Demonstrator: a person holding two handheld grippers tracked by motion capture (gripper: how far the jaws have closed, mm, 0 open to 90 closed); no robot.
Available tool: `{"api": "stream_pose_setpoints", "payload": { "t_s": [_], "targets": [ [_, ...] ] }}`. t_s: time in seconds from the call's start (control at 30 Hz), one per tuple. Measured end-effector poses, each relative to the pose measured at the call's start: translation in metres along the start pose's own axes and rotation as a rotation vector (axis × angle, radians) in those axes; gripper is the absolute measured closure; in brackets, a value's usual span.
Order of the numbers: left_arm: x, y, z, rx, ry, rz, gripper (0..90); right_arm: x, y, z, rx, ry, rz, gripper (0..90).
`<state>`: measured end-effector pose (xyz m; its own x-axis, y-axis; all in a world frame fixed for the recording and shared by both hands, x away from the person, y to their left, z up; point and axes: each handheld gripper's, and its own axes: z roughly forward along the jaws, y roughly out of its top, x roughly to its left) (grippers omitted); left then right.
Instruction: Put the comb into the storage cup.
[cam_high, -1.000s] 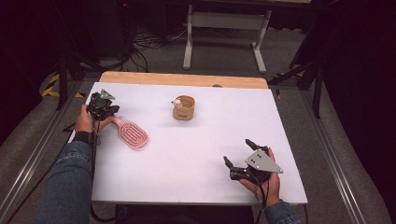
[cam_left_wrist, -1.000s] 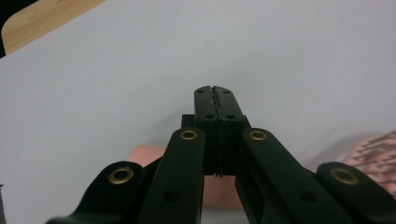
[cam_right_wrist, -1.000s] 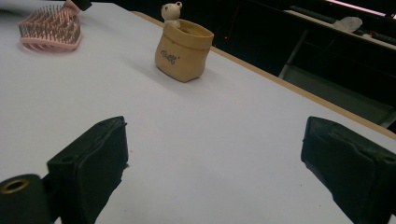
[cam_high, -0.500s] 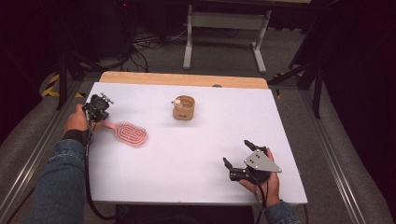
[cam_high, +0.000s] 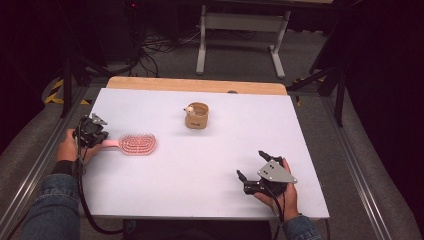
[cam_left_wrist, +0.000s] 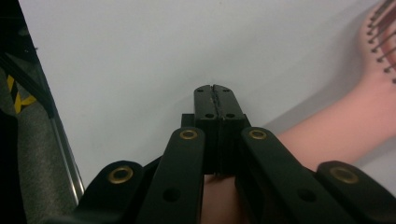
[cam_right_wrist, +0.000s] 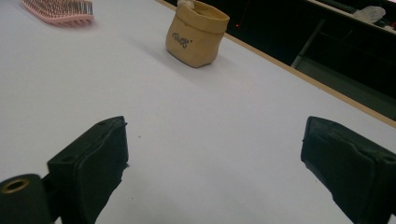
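A pink hairbrush (cam_high: 136, 143) lies flat at the table's left, bristles up, its handle pointing left. My left gripper (cam_high: 96, 134) sits on the handle's end. In the left gripper view its jaws (cam_left_wrist: 215, 89) are shut, pad against pad with nothing between them, and the pink handle (cam_left_wrist: 345, 126) runs underneath. A small tan pouch (cam_high: 196, 116) stands upright at the table's far middle. My right gripper (cam_high: 250, 165) rests open at the front right, and its own view (cam_right_wrist: 215, 135) looks across bare table toward the pouch (cam_right_wrist: 196, 35) and the brush (cam_right_wrist: 58, 11).
The white table top (cam_high: 210, 165) has a wooden strip (cam_high: 195, 85) along its far edge. A metal rail (cam_high: 40, 155) runs along the left side. Behind the table stand a desk frame (cam_high: 240, 30) and floor cables.
My left gripper has moved toward the near left edge. The brush's handle end swung with it, so the brush now lies level instead of slanted. The right gripper has held still.
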<state>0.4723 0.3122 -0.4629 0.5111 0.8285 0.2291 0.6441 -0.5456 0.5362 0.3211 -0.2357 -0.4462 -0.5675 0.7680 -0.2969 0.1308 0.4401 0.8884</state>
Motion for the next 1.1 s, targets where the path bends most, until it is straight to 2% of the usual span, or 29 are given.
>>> {"api": "stream_pose_setpoints", "payload": {
  "t_s": [0.07,0.13,0.3,0.53,0.77,1.0,1.1],
  "targets": [
    [-0.003,-0.004,-0.004,-0.001,-0.006,-0.005,90.0,0.0,0.0,0.001,0.003,0.0,0.001,7.9],
    [-0.009,-0.008,-0.008,0.005,-0.004,0.016,90.0,0.0,0.0,0.001,0.004,0.003,0.001,7.9],
    [-0.019,-0.017,-0.014,-0.008,0.003,0.031,90.0,0.0,0.0,0.0,0.003,0.0,-0.001,7.8],
    [-0.033,-0.026,-0.026,-0.006,-0.03,0.069,90.0,0.0,0.0,0.002,0.008,0.002,-0.011,7.7],
    [-0.049,-0.032,-0.037,0.008,-0.08,0.101,89.9,0.002,0.001,0.003,0.01,0.003,-0.033,7.7],
    [-0.064,-0.034,-0.044,0.017,-0.086,0.14,89.9,0.004,0.002,0.002,0.005,-0.001,-0.046,7.7],
    [-0.066,-0.035,-0.044,0.011,-0.087,0.137,89.6,0.004,0.002,0.003,0.006,-0.001,-0.047,7.7]
  ]
}}
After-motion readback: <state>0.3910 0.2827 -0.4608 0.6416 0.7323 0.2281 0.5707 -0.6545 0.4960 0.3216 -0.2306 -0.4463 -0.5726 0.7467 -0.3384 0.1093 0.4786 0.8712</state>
